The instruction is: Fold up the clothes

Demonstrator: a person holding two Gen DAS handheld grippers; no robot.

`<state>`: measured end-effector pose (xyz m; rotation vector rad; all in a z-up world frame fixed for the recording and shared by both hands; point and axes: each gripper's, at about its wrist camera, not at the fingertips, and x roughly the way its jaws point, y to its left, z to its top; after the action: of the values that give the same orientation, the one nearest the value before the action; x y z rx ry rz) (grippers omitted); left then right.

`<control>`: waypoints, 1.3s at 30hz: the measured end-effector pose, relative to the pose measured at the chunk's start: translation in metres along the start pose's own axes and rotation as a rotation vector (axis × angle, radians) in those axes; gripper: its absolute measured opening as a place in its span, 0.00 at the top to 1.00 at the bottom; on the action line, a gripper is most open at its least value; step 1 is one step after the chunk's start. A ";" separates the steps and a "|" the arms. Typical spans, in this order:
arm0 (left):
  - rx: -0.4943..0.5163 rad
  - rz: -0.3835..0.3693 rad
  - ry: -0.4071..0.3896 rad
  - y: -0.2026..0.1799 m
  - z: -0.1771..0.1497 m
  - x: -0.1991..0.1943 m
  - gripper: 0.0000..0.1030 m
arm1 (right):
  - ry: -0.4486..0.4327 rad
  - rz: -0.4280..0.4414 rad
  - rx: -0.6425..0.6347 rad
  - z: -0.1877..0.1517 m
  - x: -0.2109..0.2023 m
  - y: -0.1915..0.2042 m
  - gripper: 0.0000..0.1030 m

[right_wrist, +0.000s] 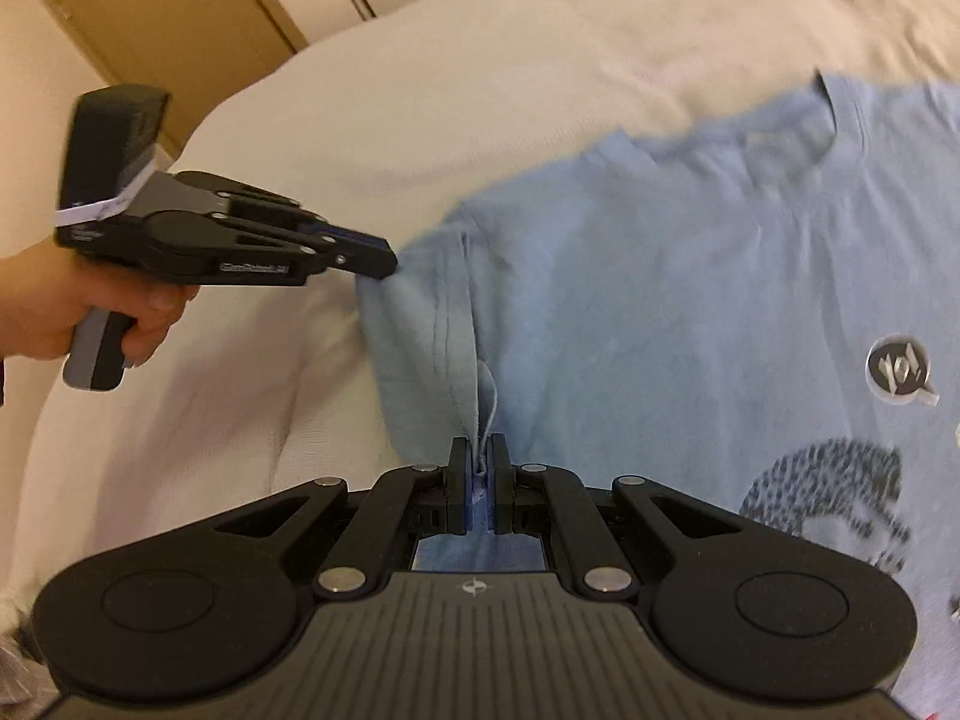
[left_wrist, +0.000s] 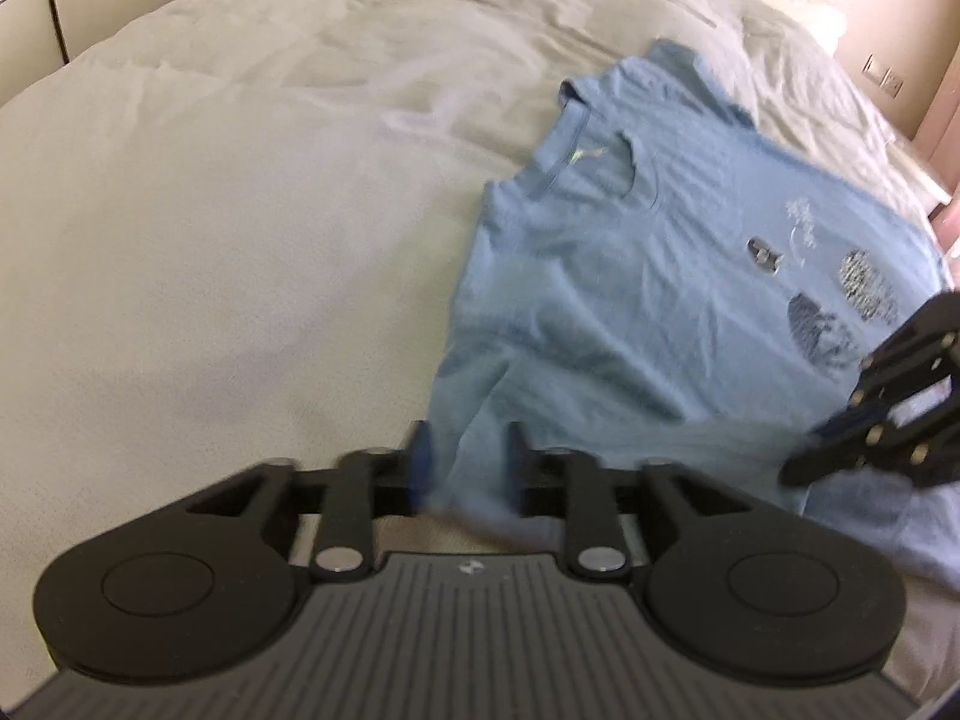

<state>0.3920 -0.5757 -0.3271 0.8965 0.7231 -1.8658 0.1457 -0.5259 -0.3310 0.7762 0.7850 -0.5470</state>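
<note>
Only the right wrist view shows right tongs [right_wrist: 479, 468] clenching the T-shirt [right_wrist: 660, 300]; left tongs [left_wrist: 465, 462] released.

A light blue T-shirt [left_wrist: 600, 300] is lying on a bed [left_wrist: 210, 210] that is wearing off-white, cream-toned bedding. The shirt's chest is showing a print [right_wrist: 834, 504] of dark navy speckled round shapes, a small grey-and-white round emblem [right_wrist: 898, 368] and faint white lettering [left_wrist: 801, 222]. Its neckband [left_wrist: 564, 144] is showing a slightly deeper blue. The left gripper [left_wrist: 465, 462] and right gripper [right_wrist: 478, 480] are showing black bodies with grey ribbed housings, silver pins and deep blue pads lining the fingers [right_wrist: 463, 483]. Behind the bed, a tan wooden door [right_wrist: 174, 6] is standing against a cream wall.
</note>
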 end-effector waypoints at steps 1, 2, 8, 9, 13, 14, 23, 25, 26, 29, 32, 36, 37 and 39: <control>0.009 -0.014 0.000 -0.001 0.003 0.001 0.76 | 0.008 0.007 -0.002 0.000 0.001 0.000 0.94; 0.022 -0.027 0.006 -0.003 0.007 0.004 0.76 | 0.016 0.015 -0.005 -0.001 0.002 0.000 0.94; 0.070 -0.064 0.079 -0.010 0.015 0.028 0.83 | 0.046 0.032 0.014 -0.005 0.011 -0.001 0.94; 0.079 -0.062 0.076 -0.011 0.015 0.027 0.89 | 0.048 0.033 0.018 -0.006 0.012 0.000 0.94; 0.102 -0.048 -0.025 -0.015 0.017 0.007 0.99 | 0.030 0.034 0.028 -0.004 0.008 0.001 0.94; 0.087 -0.043 -0.052 -0.013 0.017 0.003 0.99 | 0.017 0.030 0.032 -0.004 0.006 -0.001 0.94; -0.048 0.079 -0.060 0.001 0.008 0.003 0.76 | -0.012 -0.015 0.094 0.003 0.003 -0.016 0.85; -0.071 0.116 -0.075 0.000 0.003 -0.006 0.75 | -0.024 -0.021 0.113 0.001 -0.005 -0.018 0.83; -0.087 0.120 -0.087 -0.002 0.000 -0.013 0.75 | -0.022 -0.022 0.127 -0.002 -0.008 -0.019 0.83; -0.148 0.091 -0.090 -0.018 -0.014 -0.028 0.75 | -0.010 -0.016 0.163 -0.010 -0.014 -0.020 0.83; -0.214 0.029 -0.071 -0.045 -0.032 -0.033 0.75 | 0.014 0.009 0.175 -0.019 -0.015 -0.014 0.83; -0.370 -0.044 -0.050 -0.077 -0.058 -0.025 0.75 | 0.071 0.050 0.120 -0.034 -0.007 0.004 0.83; -0.391 -0.045 -0.039 -0.083 -0.062 -0.020 0.75 | 0.102 0.059 0.106 -0.039 -0.002 0.008 0.82; -0.409 -0.026 -0.012 -0.092 -0.067 -0.010 0.75 | 0.149 0.052 0.083 -0.048 0.003 0.014 0.82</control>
<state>0.3307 -0.4815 -0.3467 0.6135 1.0647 -1.6578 0.1372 -0.4805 -0.3505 0.9192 0.8806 -0.4809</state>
